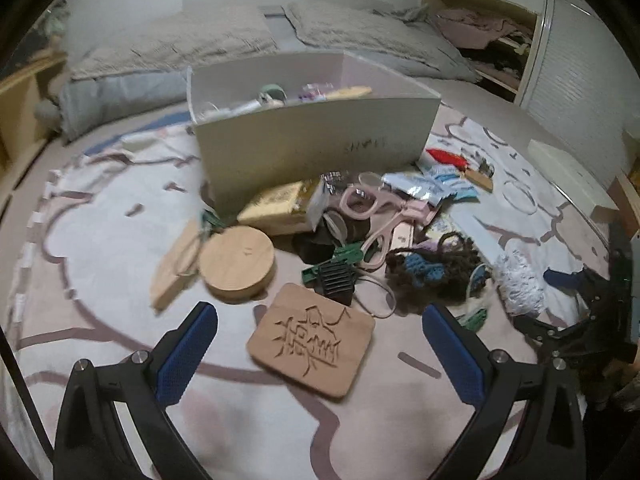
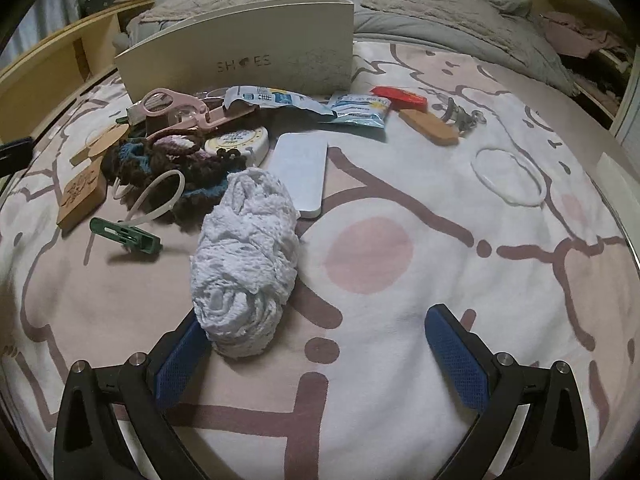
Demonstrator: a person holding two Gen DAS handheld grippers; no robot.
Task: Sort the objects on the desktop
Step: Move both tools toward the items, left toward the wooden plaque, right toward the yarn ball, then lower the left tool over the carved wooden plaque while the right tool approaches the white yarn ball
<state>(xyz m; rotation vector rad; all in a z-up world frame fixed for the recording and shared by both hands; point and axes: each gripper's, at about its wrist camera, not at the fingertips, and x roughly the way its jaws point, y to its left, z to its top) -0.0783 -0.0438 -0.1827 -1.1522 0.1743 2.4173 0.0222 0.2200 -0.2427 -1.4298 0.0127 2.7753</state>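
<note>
A carved wooden plaque [image 1: 312, 340] lies flat between the spread fingers of my open left gripper [image 1: 320, 320]. Behind it sit a round wooden box [image 1: 237, 264], a black comb-like clip [image 1: 335, 280], pink scissors [image 1: 370, 216] and dark crocheted yarn [image 1: 436, 268]. An open white shoe box [image 1: 312, 140] holding several small items stands at the back. In the right wrist view a white knitted bundle [image 2: 244, 260] lies just ahead of my open right gripper [image 2: 316, 322], touching its left finger [image 2: 182, 354]. A white flat case [image 2: 298, 172] rests beyond it.
A pink patterned blanket [image 2: 400, 320] covers the bed. Snack packets [image 2: 360, 110], a red packet [image 2: 398, 96], a wooden block [image 2: 428, 126], a green clip [image 2: 126, 236] and a white cord loop [image 2: 508, 180] lie scattered. Pillows [image 1: 180, 40] line the back; a wooden shelf [image 2: 60, 68] stands left.
</note>
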